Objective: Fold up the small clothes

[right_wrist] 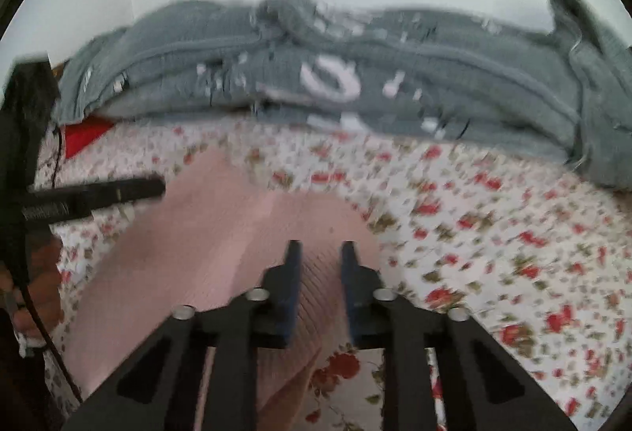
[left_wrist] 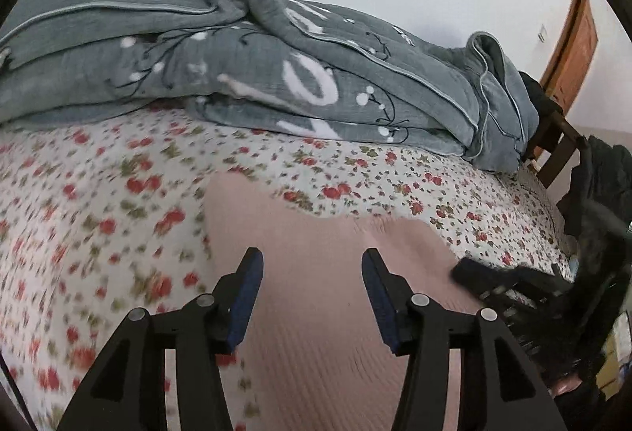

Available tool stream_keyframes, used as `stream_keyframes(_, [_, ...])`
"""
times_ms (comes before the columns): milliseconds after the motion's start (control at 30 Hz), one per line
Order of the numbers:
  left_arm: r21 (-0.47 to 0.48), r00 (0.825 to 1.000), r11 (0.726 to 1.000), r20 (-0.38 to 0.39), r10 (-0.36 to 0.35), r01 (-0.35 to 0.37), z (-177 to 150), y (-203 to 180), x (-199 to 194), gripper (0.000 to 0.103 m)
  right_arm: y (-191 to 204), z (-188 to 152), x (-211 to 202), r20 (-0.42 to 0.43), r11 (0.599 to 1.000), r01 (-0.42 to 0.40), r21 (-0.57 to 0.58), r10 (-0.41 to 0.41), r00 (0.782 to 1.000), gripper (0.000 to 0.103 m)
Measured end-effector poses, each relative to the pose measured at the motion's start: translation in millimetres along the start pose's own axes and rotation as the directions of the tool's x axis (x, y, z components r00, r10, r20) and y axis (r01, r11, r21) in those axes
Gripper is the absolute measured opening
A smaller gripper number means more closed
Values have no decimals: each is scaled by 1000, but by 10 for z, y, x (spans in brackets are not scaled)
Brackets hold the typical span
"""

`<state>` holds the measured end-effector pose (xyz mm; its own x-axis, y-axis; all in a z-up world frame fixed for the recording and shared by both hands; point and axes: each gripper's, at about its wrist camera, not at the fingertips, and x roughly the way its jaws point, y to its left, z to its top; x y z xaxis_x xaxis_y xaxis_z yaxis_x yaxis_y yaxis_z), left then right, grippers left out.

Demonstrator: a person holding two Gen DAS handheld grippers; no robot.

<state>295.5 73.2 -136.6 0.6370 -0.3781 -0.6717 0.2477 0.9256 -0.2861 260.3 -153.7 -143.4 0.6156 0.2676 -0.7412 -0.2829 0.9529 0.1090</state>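
A pink ribbed garment (left_wrist: 316,257) lies flat on the floral bedsheet (left_wrist: 98,202). My left gripper (left_wrist: 312,265) is open just above the garment, with pink cloth showing between its fingers. The garment also shows in the right wrist view (right_wrist: 205,233). My right gripper (right_wrist: 320,253) is over the garment's right edge, its jaws partly open with ribbed cloth in the gap. The right gripper's finger shows at the right of the left wrist view (left_wrist: 478,279). The left gripper's finger shows at the left of the right wrist view (right_wrist: 102,194).
A folded grey blanket (left_wrist: 256,63) with white print lies along the far side of the bed. A wooden door (left_wrist: 572,44) and dark clothes on a chair (left_wrist: 600,170) stand at the right. A red item (right_wrist: 85,132) lies at the far left.
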Motion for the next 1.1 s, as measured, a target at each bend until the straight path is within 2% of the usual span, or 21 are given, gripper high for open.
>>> stream_keyframes(100, [10, 999, 1000, -46, 18, -17, 35, 45, 232, 50, -67, -95, 291, -79, 999, 23, 25, -21, 997, 10])
stream_keyframes(267, [-12, 995, 1000, -102, 17, -19, 16, 171, 496, 49, -177, -93, 376, -102, 997, 1, 73, 6, 995, 10])
stream_keyframes(433, [-19, 995, 1000, -95, 19, -21, 8, 177, 458, 49, -186, -83, 356, -99, 996, -14, 84, 22, 995, 11])
stream_keyframes(533, [-11, 996, 999, -80, 34, -35, -29, 133, 308, 49, -225, -62, 198, -76, 994, -34, 105, 43, 996, 12])
stream_keyframes(667, [-14, 997, 999, -64, 42, -43, -168, 66, 82, 51, -151, -91, -194, -10, 992, -72, 105, 74, 997, 21])
stream_keyframes(733, [-18, 998, 999, -61, 36, -38, -265, 22, -25, 52, -33, -145, -411, 29, 992, -104, 78, 102, 994, 26])
stream_keyframes(867, [3, 997, 998, -43, 65, -65, -499, -105, -252, 55, 260, -385, -679, 71, 993, -117, -25, 119, 990, 27])
stream_keyframes(933, [6, 997, 998, -41, 59, -59, -624, -156, -362, 55, 363, -542, -700, 76, 994, -75, -77, 81, 994, 27])
stream_keyframes(967, [1, 998, 999, -40, 54, -54, -665, -170, -400, 56, 377, -611, -691, 81, 995, -44, -92, 51, 995, 23])
stream_keyframes(1000, [-5, 998, 999, -42, 46, -46, -720, -185, -445, 56, 378, -677, -671, 87, 995, -4, -102, 13, 996, 12])
stream_keyframes(1067, [-21, 999, 1000, -43, 16, -17, -800, -202, -513, 57, 342, -780, -537, 34, 989, 103, -110, -99, 994, 11])
stream_keyframes(1100, [-32, 999, 999, -39, 8, -9, -832, -210, -550, 57, 312, -804, -496, 8, 987, 124, -99, -123, 992, 11])
